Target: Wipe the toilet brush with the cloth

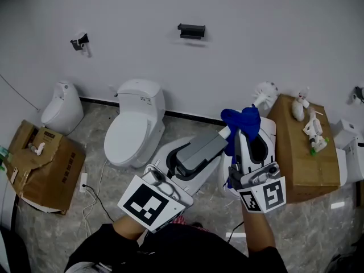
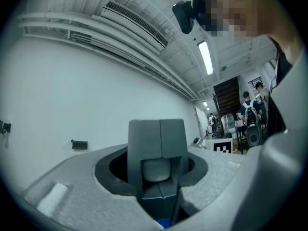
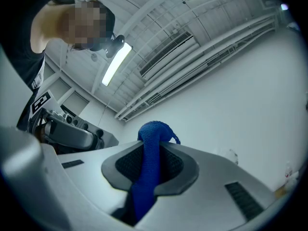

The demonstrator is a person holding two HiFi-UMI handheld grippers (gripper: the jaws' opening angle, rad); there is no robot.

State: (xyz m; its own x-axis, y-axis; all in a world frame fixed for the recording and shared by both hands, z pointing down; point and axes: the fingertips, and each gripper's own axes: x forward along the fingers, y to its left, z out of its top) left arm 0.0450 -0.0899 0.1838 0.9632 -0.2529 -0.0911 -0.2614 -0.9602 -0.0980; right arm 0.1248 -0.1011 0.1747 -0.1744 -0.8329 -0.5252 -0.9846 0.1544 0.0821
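Cloth [image 1: 242, 120]: blue, bunching right of centre.
Right gripper [image 3: 149, 150]: jaws clamping on the cloth.
Toilet brush [image 1: 200, 149]: grey, slanting mid-frame, tip beside the cloth.
Left gripper [image 2: 159, 173]: jaws clamping on the toilet brush.

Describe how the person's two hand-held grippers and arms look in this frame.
The left hand-held gripper and the right hand-held gripper both have white moulded shells with a dark oval opening at the front. Each carries a white cube at the rear with black-and-white square markers. No cables show on them. The person wears a dark top, and the forearms are uncovered.
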